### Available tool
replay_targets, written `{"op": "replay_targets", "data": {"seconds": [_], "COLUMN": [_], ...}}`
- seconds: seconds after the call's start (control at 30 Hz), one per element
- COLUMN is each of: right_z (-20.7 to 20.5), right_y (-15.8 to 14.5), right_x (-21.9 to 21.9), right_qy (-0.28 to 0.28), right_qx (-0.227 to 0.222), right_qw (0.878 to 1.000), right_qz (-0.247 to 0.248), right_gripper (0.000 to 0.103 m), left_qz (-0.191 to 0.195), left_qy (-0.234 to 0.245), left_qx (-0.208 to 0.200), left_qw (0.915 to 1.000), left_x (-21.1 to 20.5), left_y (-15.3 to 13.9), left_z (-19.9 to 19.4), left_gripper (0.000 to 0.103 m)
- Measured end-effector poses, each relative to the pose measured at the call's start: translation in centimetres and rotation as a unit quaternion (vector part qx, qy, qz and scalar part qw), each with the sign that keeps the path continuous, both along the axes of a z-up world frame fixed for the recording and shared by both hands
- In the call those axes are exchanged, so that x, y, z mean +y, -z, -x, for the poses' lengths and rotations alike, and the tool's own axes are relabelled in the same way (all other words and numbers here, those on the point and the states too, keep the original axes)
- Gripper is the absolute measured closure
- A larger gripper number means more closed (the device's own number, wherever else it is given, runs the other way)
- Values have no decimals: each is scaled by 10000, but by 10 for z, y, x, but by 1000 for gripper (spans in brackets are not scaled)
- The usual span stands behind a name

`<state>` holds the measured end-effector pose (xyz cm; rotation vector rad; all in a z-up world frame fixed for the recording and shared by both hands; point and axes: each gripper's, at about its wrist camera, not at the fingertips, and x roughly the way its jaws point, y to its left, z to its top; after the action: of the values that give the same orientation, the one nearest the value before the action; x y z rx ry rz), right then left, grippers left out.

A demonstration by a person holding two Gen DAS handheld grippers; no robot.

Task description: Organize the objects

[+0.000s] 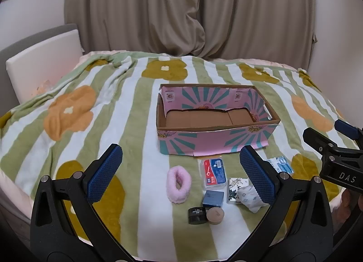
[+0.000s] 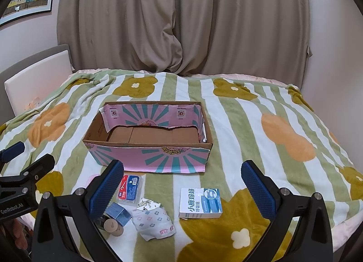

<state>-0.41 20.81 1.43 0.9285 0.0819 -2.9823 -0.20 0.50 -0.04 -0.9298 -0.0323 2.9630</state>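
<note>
An open pink cardboard box (image 1: 215,143) (image 2: 156,160) stands empty on the bed. In front of it lie a pink fluffy scrunchie (image 1: 178,184), a red-blue floss case (image 1: 214,172) (image 2: 129,189), a small blue box (image 1: 213,198) (image 2: 119,213), a black jar (image 1: 197,215), a tan jar (image 1: 215,215) (image 2: 113,226), a floral card (image 1: 237,188), a white patterned cloth (image 1: 250,197) (image 2: 154,221) and a white-blue packet (image 1: 280,164) (image 2: 200,203). My left gripper (image 1: 180,171) is open above them. My right gripper (image 2: 182,184) is open too, nothing held.
A striped flowered blanket (image 1: 113,107) covers the bed. A padded headboard (image 1: 40,67) is at the left and beige curtains (image 1: 192,12) hang behind. The right gripper shows in the left wrist view (image 1: 335,148); the left gripper in the right wrist view (image 2: 20,182).
</note>
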Motion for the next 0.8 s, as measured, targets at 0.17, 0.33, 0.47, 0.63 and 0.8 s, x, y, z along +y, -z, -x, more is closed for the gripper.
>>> {"op": "replay_targets", "data": {"seconds": [0.17,0.33,0.47,0.63,0.8], "right_z": [1,2,3,3,3], "right_y": [0,0,0,0,0], "right_x": [1,1,1,1,1], "right_qy": [3,3,0,3,6], "right_qx": [8,2,-8,-6,-5], "right_qw": [10000,10000,10000,10000,10000], "right_qz": [17,25,32,30,35], "right_gripper": [0,0,0,0,0], "left_qz": [9,13,13,8,26], "left_qy": [2,0,4,5,11], "left_qx": [3,-3,-11,-8,-3], "left_qw": [10000,10000,10000,10000,10000], "left_x": [-1,0,0,0,1], "left_y": [0,0,0,0,0], "left_z": [0,1,1,1,1], "left_gripper": [0,1,1,1,1]}}
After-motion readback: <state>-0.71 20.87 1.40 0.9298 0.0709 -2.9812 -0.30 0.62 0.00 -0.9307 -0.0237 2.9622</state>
